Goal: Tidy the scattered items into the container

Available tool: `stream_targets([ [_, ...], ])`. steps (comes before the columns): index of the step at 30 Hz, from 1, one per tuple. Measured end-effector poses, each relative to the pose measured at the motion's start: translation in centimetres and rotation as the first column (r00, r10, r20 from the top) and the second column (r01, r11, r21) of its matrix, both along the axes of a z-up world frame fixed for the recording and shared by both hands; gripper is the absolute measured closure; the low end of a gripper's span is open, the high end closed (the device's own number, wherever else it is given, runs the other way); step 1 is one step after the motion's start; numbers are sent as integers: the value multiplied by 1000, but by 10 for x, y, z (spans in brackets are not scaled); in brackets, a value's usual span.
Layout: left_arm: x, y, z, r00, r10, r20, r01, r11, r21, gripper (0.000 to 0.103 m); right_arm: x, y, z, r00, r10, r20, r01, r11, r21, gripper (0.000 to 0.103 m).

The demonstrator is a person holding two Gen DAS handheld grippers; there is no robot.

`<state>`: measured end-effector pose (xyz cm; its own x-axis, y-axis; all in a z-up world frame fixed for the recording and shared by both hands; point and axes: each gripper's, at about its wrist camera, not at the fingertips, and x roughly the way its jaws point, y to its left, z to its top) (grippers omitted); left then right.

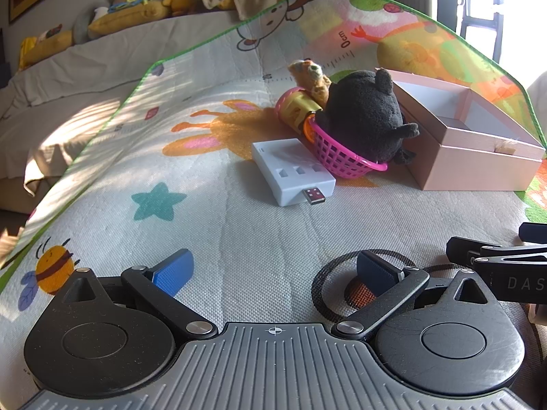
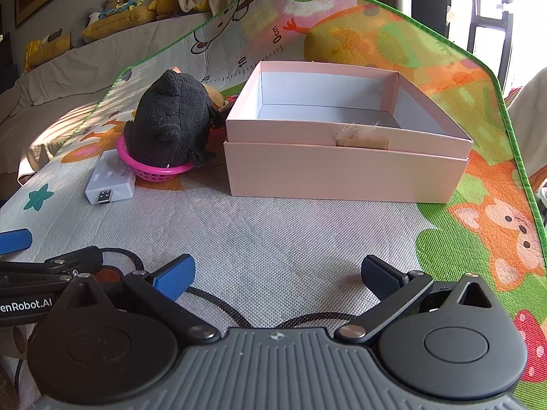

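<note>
A pink open box [image 2: 342,167] stands on the play mat, empty; it also shows at the right of the left wrist view [image 1: 478,160]. Left of it a black plush toy [image 2: 171,123] [image 1: 362,116] sits in a pink basket [image 2: 150,171] [image 1: 338,160]. A white USB adapter block [image 1: 290,171] [image 2: 109,181] lies in front of the basket. A pink-and-yellow toy cone [image 1: 294,106] and a small brown plush [image 1: 311,78] lie behind. A black cord loop [image 1: 328,283] [image 2: 218,304] lies under the grippers. My left gripper [image 1: 273,273] and right gripper [image 2: 277,276] are open and empty, low over the mat.
The colourful mat [image 1: 218,239] covers a bed with a green edge [image 1: 112,119]. Grey bedding [image 1: 68,78] and yellow plush toys [image 1: 130,17] lie at the far left. A window [image 2: 492,10] is at the far right. The right gripper's body [image 1: 506,266] sits beside my left one.
</note>
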<state>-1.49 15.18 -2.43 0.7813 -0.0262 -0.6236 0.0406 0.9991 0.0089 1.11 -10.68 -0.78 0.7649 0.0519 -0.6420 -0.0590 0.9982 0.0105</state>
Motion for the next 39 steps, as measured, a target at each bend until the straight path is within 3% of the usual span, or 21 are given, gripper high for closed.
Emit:
stream_targets([
  [15,-5,-7,6,1000,8,0,-8,1000,2,0,-1,-1,0,1000,0,-3,0,1000,-4,0],
  [22,1,-55,19,1000,30,-1,-30,999,19,0,0,-1,1,1000,-5,-14,5,1000,-12,0],
  [27,15,-63,21,999,44,-30,-43,999,16,0,8,-9,9,992,77,-103,-79,997,-14,0],
  [30,23,-57,24,998,-13,-67,13,1000,8,0,7,-13,11,984,128,-127,-131,991,-17,0],
  [36,20,-50,22,989,-133,-62,134,991,11,0,-1,-16,13,974,220,-57,-220,975,12,0],
  [37,19,-49,22,988,-144,-53,145,989,9,0,-4,-15,18,967,256,-7,-256,967,22,0],
  [39,21,-48,23,986,-159,-44,159,987,4,0,-12,-2,33,942,305,143,-301,952,-52,0],
])
